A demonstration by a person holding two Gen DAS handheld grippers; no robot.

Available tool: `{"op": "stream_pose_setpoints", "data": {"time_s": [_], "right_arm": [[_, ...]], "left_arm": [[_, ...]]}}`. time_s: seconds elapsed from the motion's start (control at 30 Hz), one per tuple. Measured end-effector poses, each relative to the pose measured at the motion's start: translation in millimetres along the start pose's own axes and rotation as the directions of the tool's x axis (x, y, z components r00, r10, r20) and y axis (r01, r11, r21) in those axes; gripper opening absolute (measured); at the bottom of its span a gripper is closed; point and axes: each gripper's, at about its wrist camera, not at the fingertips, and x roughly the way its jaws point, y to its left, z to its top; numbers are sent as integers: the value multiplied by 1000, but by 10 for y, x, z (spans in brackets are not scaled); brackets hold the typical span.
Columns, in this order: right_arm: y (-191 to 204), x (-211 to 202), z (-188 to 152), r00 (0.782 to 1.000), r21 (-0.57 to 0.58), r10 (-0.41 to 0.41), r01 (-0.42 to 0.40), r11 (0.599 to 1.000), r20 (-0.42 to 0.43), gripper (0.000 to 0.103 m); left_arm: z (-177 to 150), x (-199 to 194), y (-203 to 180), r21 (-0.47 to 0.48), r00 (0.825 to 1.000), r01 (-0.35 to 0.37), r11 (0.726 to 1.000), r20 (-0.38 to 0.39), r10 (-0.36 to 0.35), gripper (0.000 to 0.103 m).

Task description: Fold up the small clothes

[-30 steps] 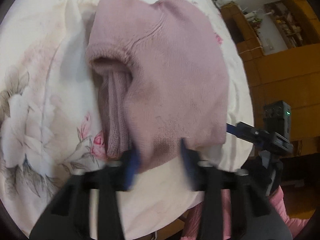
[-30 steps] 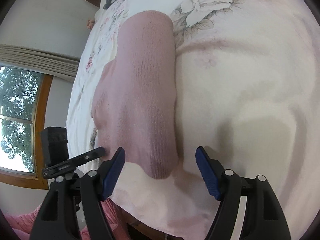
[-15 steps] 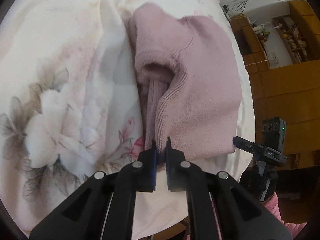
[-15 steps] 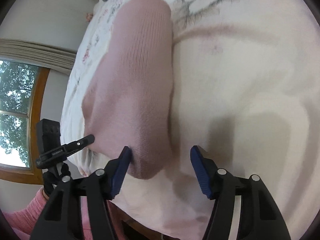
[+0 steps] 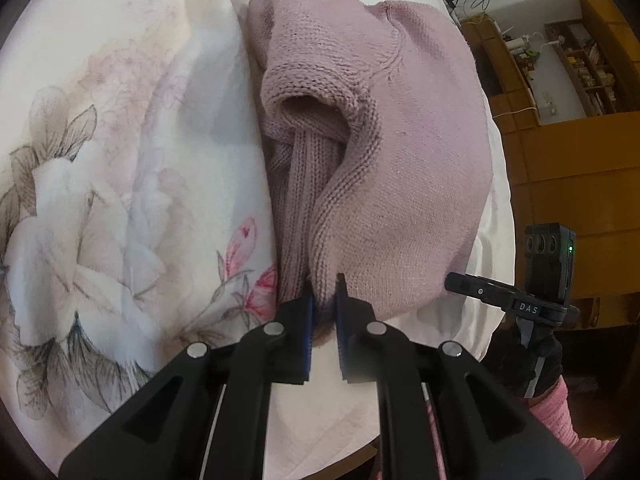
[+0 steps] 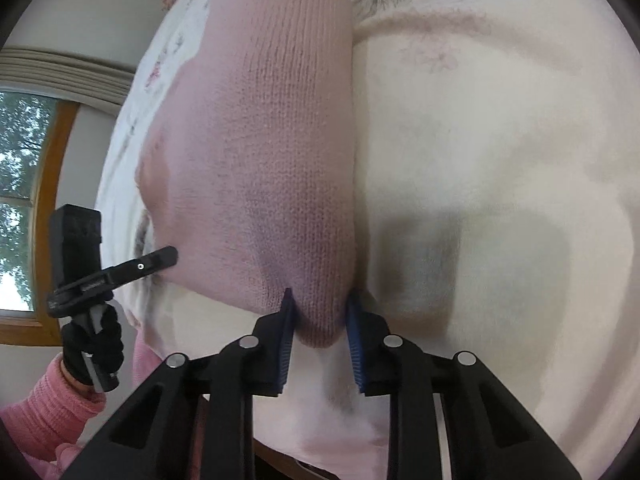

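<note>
My left hand-held gripper [image 5: 323, 294], wide apart a second ago, has closed on the near edge of the pink knitted sweater [image 5: 400, 168]; its blue pads now pinch a ridge of the knit with only a thin gap between them. My right hand-held gripper [image 6: 320, 312] has narrowed too: it was open beside the sweater's near right corner, and now its pads press against both sides of that rounded corner [image 6: 320, 320]. I cannot tell for certain that the right one is fully tight, but the cloth fills the space between the pads.

The sweater lies on the bed, on the white flowered bedspread [image 5: 120, 200], close to the near edge of the mattress. It is already folded narrow, with a sleeve tucked underneath and showing through the open armhole [image 5: 312, 120].

With both near corners in hold, I judge the grasp step done and the next fold, lifting this end over toward the far end, ready to begin. The task looks partly done.

Both tools sit low, nearly level with the bed, pointing forward along the sweater. In the right wrist view, my left hand in a black glove [image 6: 94, 344] grips its handle, with a pink sleeve [image 6: 48, 400] behind it.
</note>
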Motion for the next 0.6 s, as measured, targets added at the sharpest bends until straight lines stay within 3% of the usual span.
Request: {"op": "stream_pose_setpoints", "data": {"time_s": [0.1, 0.17, 0.27, 0.33, 0.43, 0.5, 0.6], "right_arm": [[29, -35, -7, 1000, 6, -5, 5, 1000, 8, 27], [17, -70, -33, 1000, 22, -6, 6, 1000, 21, 40], [28, -169, -87, 999, 25, -31, 30, 999, 44, 48], [102, -245, -132, 996, 10, -63, 63, 998, 59, 56], [213, -397, -205, 984, -22, -145, 148, 989, 100, 73], [297, -486, -246, 973, -38, -194, 201, 979, 125, 77], [411, -615, -303, 953, -43, -257, 266, 963, 158, 82]], "left_arm": [[-9, -39, -20, -8, 1000, -3, 1000, 2, 3, 12], [-37, -63, -61, -6, 1000, -16, 1000, 5, 16, 14], [-74, -117, -134, 12, 999, -50, 999, 9, 50, 21], [-132, -191, -211, 31, 995, -93, 995, 22, 92, 31], [-210, -298, -321, 60, 989, -141, 988, 45, 138, 34], [-274, -389, -405, 67, 983, -175, 982, 68, 171, 44], [-361, -494, -536, 70, 971, -226, 972, 93, 219, 47]]}}
